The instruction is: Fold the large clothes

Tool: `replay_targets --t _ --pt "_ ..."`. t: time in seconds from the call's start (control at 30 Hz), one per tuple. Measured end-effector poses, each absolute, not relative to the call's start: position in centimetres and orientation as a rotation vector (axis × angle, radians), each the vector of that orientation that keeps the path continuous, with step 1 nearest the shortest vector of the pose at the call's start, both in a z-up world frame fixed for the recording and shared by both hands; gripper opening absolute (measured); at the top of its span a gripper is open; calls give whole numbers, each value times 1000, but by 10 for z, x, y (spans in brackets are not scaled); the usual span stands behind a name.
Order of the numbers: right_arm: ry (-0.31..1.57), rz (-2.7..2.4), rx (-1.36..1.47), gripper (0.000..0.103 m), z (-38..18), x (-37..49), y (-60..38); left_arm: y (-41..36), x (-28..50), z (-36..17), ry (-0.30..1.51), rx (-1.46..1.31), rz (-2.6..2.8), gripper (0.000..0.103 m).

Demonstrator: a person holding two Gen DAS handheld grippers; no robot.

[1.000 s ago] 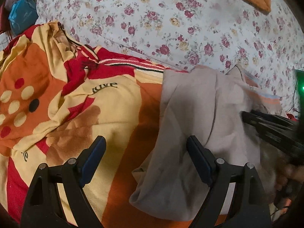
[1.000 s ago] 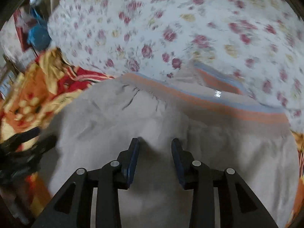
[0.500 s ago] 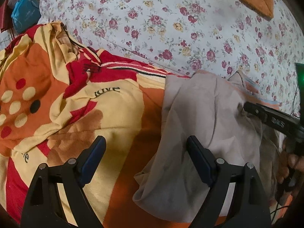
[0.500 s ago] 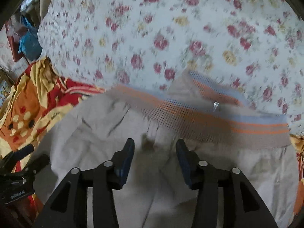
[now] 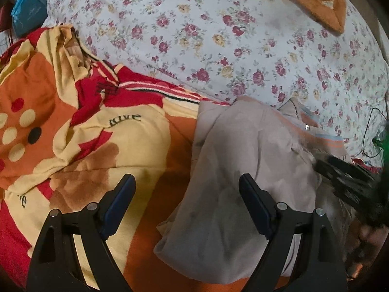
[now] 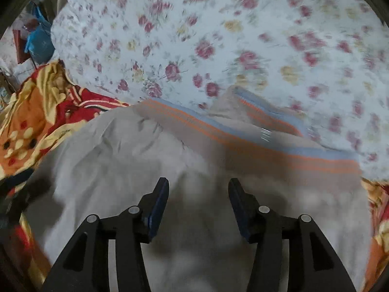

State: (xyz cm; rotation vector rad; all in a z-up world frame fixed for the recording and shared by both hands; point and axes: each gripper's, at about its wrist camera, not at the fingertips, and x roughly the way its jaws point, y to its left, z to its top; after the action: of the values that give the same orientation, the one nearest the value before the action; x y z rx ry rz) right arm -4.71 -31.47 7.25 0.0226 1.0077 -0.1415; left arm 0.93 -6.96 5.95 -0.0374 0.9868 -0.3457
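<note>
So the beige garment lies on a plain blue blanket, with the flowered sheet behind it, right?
Not quite: the blanket is orange, yellow and red with dots, not plain blue. The left wrist view shows it. The beige garment does lie on it, with the flowered sheet behind.

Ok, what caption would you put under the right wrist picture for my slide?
Right gripper, open, above a beige garment with an orange-and-blue striped waistband on a floral bedsheet.
</note>
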Motion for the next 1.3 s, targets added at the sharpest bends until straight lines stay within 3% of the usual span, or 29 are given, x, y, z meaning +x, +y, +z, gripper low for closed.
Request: replay_targets --t 0.1,0.2,0.47,0.63,0.7,0.97,1.3 --pt "1010 -205 16 54 68 -78 -331 -76 10 52 1005 1 -345 87" --pt "1126 -231 -1 55 37 -85 -345 -86 10 38 1033 69 -333 87" --pt "1067 -252 103 62 92 -147 -342 -78 -4 42 1047 -4 -332 87" --pt "1044 -306 69 62 127 -197 -333 -80 -26 76 930 31 -355 87" --pt "1031 -305 89 67 135 -205 -332 -80 -36 92 881 31 -386 87" --pt "962 -272 208 79 143 -168 -325 -80 -48 107 799 7 -442 90" --pt "952 -264 115 79 88 -122 -331 -101 -25 67 866 72 -332 90"
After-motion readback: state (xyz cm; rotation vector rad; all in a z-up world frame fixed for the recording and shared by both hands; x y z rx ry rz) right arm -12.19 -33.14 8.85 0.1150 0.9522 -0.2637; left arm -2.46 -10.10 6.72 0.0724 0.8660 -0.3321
